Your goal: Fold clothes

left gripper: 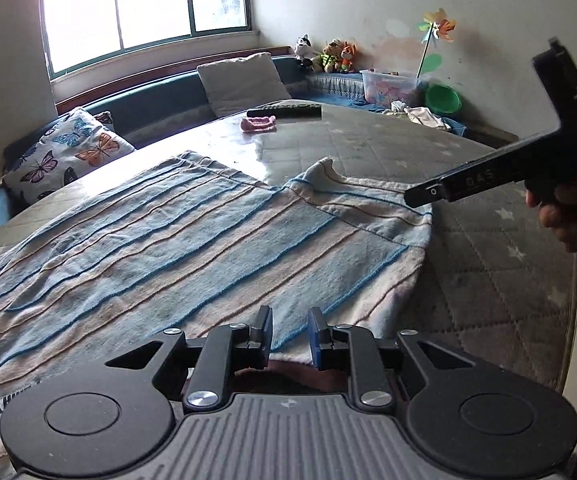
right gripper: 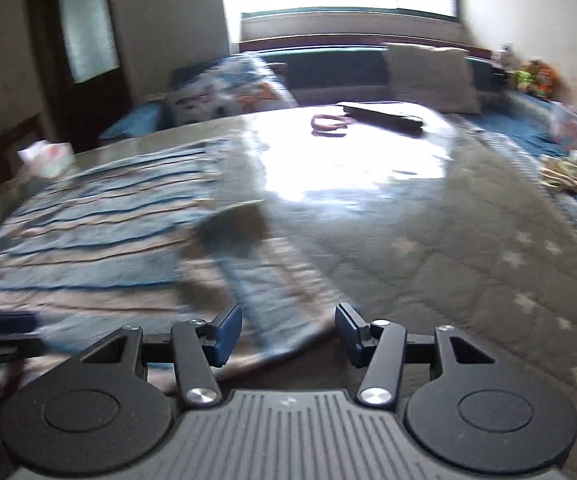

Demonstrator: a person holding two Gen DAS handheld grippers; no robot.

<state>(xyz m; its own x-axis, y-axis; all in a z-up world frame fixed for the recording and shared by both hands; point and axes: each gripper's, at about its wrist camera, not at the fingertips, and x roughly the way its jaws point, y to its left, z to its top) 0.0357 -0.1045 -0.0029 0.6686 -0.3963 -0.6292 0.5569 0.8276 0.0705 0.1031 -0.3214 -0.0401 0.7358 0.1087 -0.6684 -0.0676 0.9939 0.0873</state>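
A blue, beige and white striped garment (left gripper: 176,248) lies spread on a round table with a grey quilted star cover (left gripper: 488,248). My left gripper (left gripper: 290,334) hangs over the garment's near hem. Its jaws stand a little apart, and the flat cloth shows through the gap. At the right a hand (left gripper: 560,216) holds the black frame of the other gripper above the garment's neckline. The right wrist view is blurred. There my right gripper (right gripper: 290,332) is open wide over the garment's (right gripper: 100,240) near right corner, and its pads do not touch the cloth.
A pink cloth item (left gripper: 258,124) and a long black object (left gripper: 284,111) lie at the table's far side. Behind are a butterfly cushion (left gripper: 64,152), a grey pillow (left gripper: 244,80), soft toys (left gripper: 328,56), a plastic box (left gripper: 388,86) and a green bowl (left gripper: 442,98).
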